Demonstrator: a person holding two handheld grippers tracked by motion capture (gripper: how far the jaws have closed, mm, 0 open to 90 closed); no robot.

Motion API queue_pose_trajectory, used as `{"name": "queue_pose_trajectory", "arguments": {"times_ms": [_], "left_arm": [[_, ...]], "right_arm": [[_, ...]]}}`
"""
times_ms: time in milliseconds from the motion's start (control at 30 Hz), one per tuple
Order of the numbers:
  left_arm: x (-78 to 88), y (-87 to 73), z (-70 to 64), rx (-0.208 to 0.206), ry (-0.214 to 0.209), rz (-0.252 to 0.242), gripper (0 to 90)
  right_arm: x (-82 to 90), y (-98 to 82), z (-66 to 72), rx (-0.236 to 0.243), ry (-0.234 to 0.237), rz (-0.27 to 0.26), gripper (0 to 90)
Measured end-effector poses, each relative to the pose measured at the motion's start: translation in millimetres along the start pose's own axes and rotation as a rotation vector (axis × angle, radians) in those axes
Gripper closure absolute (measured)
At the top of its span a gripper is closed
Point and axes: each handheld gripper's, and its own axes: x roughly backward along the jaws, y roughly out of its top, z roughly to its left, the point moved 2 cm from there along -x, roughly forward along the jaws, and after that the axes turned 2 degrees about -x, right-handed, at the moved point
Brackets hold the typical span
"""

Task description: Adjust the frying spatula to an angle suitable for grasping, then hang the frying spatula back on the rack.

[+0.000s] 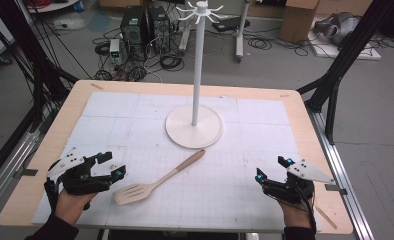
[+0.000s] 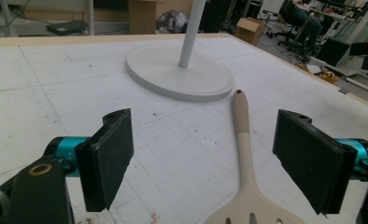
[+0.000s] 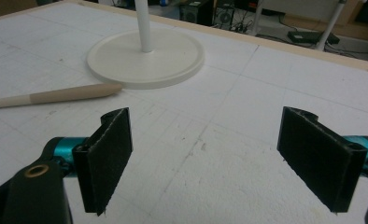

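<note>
So the spatula (image 1: 157,182) is a pale, cream-coloured one with a slotted blade and a long handle that goes a bit tan toward the tip, where there's a small hole. It lies flat on the white gridded mat of the desk (image 1: 30,180), blade toward the person and handle angled up to the right, its tip just short of the round base of the white stand (image 1: 194,126). The left gripper (image 1: 114,166) sits just left of the blade, jaws wide apart and gripping nothing; in the left gripper view the handle runs up between the two black pads without either one touching it. The right gripper (image 1: 271,168) is well off to the right over bare mat, also spread wide with nothing in it. As for what's hard to see: the left gripper view cuts the blade off at the bottom edge, so you get just the tops of the slots, and the right gripper view catches the handle end, with the rest running out of frame on the left. The stand's hooked top shows from the high view.
</note>
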Motion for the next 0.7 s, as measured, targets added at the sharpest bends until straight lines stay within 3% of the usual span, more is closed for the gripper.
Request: {"name": "queue_pose_trajectory", "arguments": {"times_ms": [433, 533, 700], "left_arm": [[-1.7, -0.5, 2.3, -0.002, 0.001, 0.027, 22.5], [-2.2, 0.7, 1.2, 0.002, -0.013, 0.015, 22.0], [-9.0, 2.0, -1.7, -0.032, -0.037, 0.077, 22.9]], "right_arm": [[-2.5, -4.3, -6.0, -0.018, 0.005, 0.015, 17.2], [-2.2, -4.1, -5.7, -0.01, 0.006, 0.017, 17.3], [-3.7, -4.5, -5.1, -0.018, 0.013, 0.018, 17.3]]}}
